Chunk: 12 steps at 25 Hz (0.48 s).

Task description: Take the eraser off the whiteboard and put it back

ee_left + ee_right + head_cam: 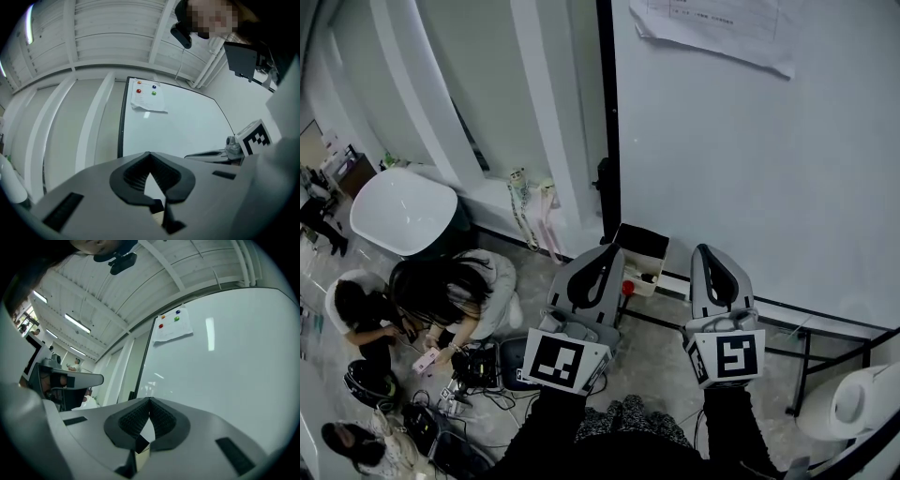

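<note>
Hovering before the whiteboard (750, 169), both grippers are held clenched, with nothing gripped.

Left gripper (607, 251) and right gripper (706, 249) are raised side by side, a clear gap kept between them, tips turned toward the board. In each gripper view the jaws are seen pressed tip to tip, and nothing is caught between them. A sheet (712, 28) is pinned by coloured magnets (138, 90) near the board's top left corner. A small open box (642, 246) is seen at the board's bottom left corner, just beside the left gripper's tip. The eraser cannot be picked out in any view. Two people (441, 300) are crouched on the floor (656, 361) at the left, among cables.
</note>
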### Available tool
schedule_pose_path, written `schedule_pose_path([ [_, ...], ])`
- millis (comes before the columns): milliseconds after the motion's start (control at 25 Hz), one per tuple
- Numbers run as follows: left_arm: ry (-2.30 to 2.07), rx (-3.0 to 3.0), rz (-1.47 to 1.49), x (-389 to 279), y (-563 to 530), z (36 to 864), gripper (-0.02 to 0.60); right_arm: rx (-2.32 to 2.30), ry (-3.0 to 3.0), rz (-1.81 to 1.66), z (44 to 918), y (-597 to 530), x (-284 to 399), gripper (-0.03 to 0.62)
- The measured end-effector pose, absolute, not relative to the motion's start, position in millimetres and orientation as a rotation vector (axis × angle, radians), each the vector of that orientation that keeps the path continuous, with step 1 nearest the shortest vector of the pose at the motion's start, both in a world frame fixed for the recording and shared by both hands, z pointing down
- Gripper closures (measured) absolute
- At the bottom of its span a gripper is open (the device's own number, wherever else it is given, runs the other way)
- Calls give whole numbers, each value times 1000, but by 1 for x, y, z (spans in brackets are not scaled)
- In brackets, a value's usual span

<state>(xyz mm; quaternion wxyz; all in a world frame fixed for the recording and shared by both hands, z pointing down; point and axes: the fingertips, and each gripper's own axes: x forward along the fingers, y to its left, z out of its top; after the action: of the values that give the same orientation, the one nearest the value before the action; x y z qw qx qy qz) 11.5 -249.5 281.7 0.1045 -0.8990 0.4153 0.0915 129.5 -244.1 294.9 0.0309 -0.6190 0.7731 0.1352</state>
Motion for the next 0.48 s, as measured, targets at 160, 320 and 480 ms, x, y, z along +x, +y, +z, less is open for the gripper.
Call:
schedule_pose_path([
  [160, 1229, -2647, 266, 15, -236, 282, 580, -1899, 2381, 398, 295, -229, 133, 586],
  [320, 1235, -2637, 268, 17, -227, 279, 580, -1876, 2382, 364, 295, -220, 137, 586],
  [480, 1236, -2620, 273, 16, -218, 274, 580, -1874, 2370, 377, 290, -211, 140, 586],
])
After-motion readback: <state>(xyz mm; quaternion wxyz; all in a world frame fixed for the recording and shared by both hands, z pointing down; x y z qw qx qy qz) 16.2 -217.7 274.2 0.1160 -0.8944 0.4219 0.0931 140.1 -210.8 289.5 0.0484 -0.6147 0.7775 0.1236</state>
